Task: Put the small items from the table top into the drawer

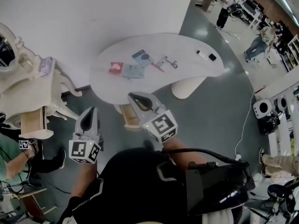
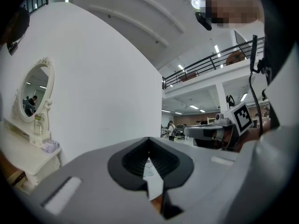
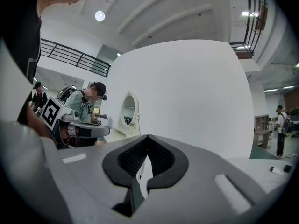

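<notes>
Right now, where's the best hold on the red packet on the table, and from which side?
Probably pinch the red packet across its near edge, with the left claw coming steeply from above on the person's side. It lies flat on the table, so only an edge offers a grip. Blue cards sit close on its right, so keep left of them.

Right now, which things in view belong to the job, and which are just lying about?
Job: red packet, teal card, small black item, white table, wooden drawer, left hand-held gripper and right hand-held gripper, both shut.
Lying about: white vanity, oval mirror, lilac box.
</notes>
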Demonstrator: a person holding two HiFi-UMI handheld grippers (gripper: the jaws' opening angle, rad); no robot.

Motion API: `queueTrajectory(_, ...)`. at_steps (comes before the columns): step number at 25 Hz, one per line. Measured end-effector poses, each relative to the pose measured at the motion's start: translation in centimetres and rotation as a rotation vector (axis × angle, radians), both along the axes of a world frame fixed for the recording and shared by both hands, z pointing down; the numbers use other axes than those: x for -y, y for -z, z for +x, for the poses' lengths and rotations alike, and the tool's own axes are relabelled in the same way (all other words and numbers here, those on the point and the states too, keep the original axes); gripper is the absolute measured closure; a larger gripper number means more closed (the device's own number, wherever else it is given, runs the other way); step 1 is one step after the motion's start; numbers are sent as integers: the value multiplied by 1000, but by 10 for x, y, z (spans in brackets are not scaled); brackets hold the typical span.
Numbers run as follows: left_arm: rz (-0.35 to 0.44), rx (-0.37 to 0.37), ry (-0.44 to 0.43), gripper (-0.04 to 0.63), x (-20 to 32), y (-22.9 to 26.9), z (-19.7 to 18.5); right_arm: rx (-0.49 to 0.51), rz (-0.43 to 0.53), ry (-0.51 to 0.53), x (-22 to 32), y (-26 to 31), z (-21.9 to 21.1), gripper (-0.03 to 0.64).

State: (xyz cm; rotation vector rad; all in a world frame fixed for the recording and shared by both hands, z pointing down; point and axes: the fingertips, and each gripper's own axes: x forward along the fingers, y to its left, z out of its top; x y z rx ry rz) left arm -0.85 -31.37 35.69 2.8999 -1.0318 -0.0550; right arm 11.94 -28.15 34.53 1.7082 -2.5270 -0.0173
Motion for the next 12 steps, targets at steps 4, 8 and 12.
queueTrajectory(4,7,11,6,595,0,3,5,12,-6,3,0,0,5,617)
queueTrajectory(8,9,24,7,595,-1,0,5,8,-9,30,0,0,5,617)
queueTrajectory(12,9,23,3,595,3,0,6,40,-19,6,3,-3,14,617)
